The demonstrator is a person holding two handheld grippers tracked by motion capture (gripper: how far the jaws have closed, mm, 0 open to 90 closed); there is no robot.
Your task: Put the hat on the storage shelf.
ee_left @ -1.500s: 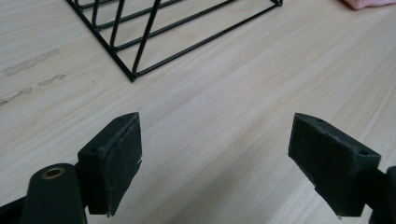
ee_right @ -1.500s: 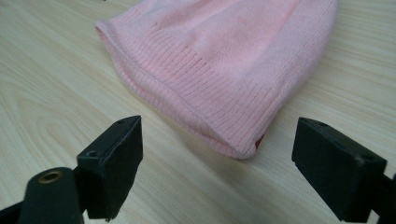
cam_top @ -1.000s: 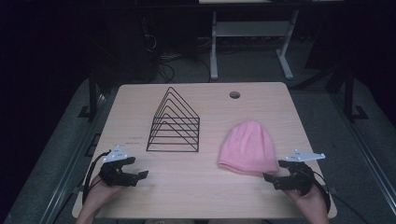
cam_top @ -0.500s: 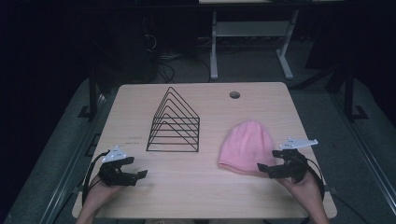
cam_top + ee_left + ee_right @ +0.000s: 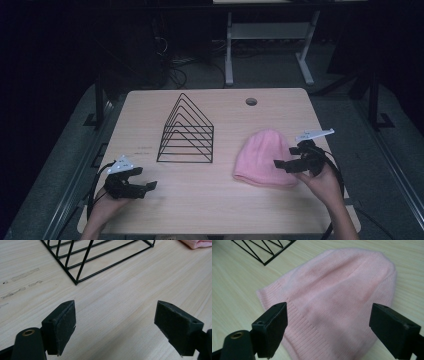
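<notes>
1. The black wire triangular rack point(image 5: 186, 131) stands mid-table, the one upright obstacle on the light wooden table point(image 5: 220, 210).
2. A bare strip of table runs between the rack and the flat pink knitted beanie point(image 5: 264, 157).
3. The front edge before the left gripper point(image 5: 141, 186) lies free.

Hat: soft pink ribbed knit beanie point(image 5: 266, 158), one even pink, fine ribbing at its band.
Rack: black wire triangular file rack point(image 5: 187, 131), at ten o'clock from the hat.
Table: pale wood-grain tabletop point(image 5: 210, 200), light beige with faint streaks.
Grippers: right gripper point(image 5: 292, 163) and left gripper point(image 5: 134, 186), both matte black.
</notes>
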